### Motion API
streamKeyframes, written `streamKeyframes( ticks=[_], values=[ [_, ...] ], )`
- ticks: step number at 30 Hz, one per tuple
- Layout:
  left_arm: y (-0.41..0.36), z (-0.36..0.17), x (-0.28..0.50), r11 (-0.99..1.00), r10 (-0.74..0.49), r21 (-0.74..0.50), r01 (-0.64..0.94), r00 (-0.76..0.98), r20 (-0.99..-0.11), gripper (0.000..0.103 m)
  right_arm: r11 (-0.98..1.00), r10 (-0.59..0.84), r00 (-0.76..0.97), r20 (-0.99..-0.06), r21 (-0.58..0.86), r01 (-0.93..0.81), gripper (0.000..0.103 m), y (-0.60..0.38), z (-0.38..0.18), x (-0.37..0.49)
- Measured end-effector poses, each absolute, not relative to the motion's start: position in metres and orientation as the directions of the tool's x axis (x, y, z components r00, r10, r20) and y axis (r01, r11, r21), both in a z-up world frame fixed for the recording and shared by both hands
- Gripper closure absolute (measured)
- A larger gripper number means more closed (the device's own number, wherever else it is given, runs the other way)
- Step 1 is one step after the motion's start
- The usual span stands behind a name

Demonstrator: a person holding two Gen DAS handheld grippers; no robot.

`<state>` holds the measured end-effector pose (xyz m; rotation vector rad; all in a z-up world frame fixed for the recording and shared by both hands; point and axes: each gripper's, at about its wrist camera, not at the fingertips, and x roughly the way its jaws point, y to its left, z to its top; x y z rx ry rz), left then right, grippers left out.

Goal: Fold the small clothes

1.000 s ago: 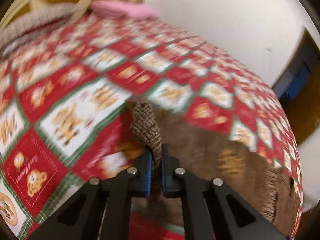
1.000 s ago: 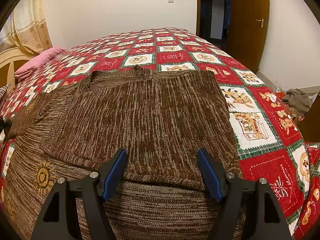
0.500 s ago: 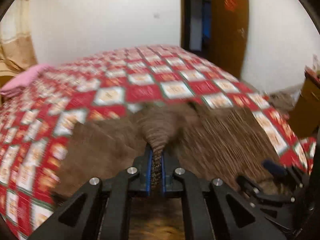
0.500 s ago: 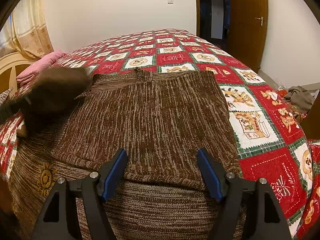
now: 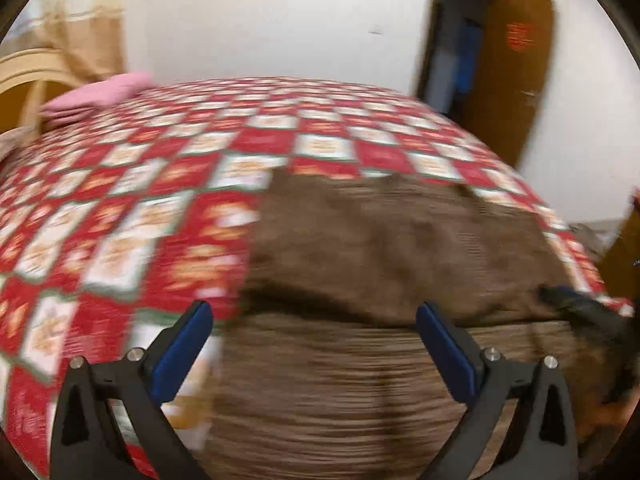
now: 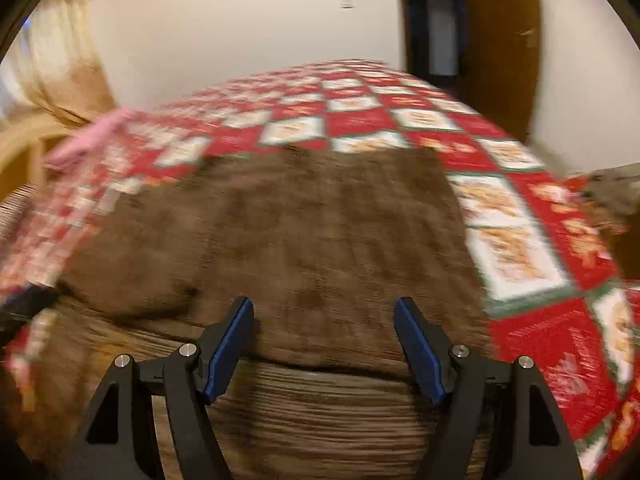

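A brown knitted sweater (image 5: 392, 248) lies flat on the bed, with a folded-in upper layer over its lower part; it also shows in the right wrist view (image 6: 320, 232). My left gripper (image 5: 314, 344) is open and empty above the sweater's left near part. My right gripper (image 6: 324, 340) is open and empty above the sweater's near middle. The right gripper's tip (image 5: 576, 300) shows at the right edge of the left wrist view. Both views are motion-blurred.
The bed has a red, white and green patchwork quilt (image 5: 160, 200). A pink folded cloth (image 5: 96, 94) lies at the far left by the headboard (image 5: 24, 76). A brown door (image 6: 504, 40) stands at the far right. A dark garment (image 6: 616, 196) lies off the bed's right side.
My left gripper carried the sleeve across onto the sweater body, then opened and let it go. The right gripper stayed open and shifted slightly.
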<state>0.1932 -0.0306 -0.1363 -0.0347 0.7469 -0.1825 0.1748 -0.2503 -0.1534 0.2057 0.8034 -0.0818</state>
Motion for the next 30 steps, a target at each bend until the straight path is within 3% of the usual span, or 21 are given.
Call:
streamKeyframes(
  ticks=[2, 4, 8, 11, 12, 13, 15, 22, 26, 28, 30],
  values=[
    [-0.017, -0.156, 0.205, 0.994, -0.113, -0.086, 0.073, 0.684, -0.72, 0.003, 0.973, 0.074, 0.703, -0.708, 0.204, 0.103, 0.029, -0.234, -0.142, 0.19],
    [-0.009, -0.171, 0.216, 0.988, -0.138, -0.149, 0.034, 0.614, -0.777, 0.007, 0.969, 0.113, 0.686, -0.719, 0.232, 0.083, 0.029, -0.222, -0.141, 0.217],
    [-0.012, -0.172, 0.218, 0.986, -0.151, -0.162, 0.037, 0.615, -0.774, 0.0, 0.98, 0.046, 0.635, -0.771, 0.157, 0.119, 0.031, -0.209, -0.162, 0.267],
    [-0.018, -0.173, 0.221, 0.989, -0.134, -0.143, 0.035, 0.609, -0.782, 0.0, 0.993, -0.018, 0.636, -0.771, 0.062, 0.103, 0.044, -0.194, -0.174, 0.286],
    [-0.017, -0.172, 0.221, 0.989, -0.132, -0.141, 0.033, 0.608, -0.783, 0.0, 0.996, -0.032, 0.639, -0.769, 0.026, 0.081, 0.076, -0.187, -0.174, 0.287],
    [-0.016, -0.171, 0.22, 0.989, -0.132, -0.144, 0.029, 0.608, -0.783, 0.0, 0.998, -0.025, 0.635, -0.772, 0.019, 0.062, 0.094, -0.185, -0.174, 0.289],
    [-0.011, -0.172, 0.219, 0.989, -0.133, -0.148, 0.026, 0.608, -0.783, 0.0, 0.999, -0.022, 0.66, -0.751, 0.012, 0.047, 0.099, -0.183, -0.165, 0.283],
    [-0.004, -0.173, 0.224, 0.984, -0.153, -0.179, 0.019, 0.61, -0.777, 0.0, 0.995, -0.093, 0.764, -0.638, -0.034, 0.093, 0.099, -0.207, -0.124, 0.26],
    [-0.009, -0.173, 0.223, 0.987, -0.136, -0.158, 0.019, 0.607, -0.783, 0.0, 0.981, -0.193, 0.697, -0.69, -0.112, 0.161, 0.099, -0.222, -0.15, 0.274],
    [-0.009, -0.173, 0.223, 0.987, -0.136, -0.157, 0.019, 0.607, -0.783, 0.0, 0.977, -0.206, 0.616, -0.761, -0.126, 0.172, 0.097, -0.232, -0.168, 0.284],
    [-0.009, -0.173, 0.223, 0.986, -0.141, -0.163, 0.019, 0.609, -0.781, 0.0, 0.978, -0.17, 0.653, -0.738, -0.046, 0.203, 0.097, -0.243, -0.156, 0.271]
  ],
)
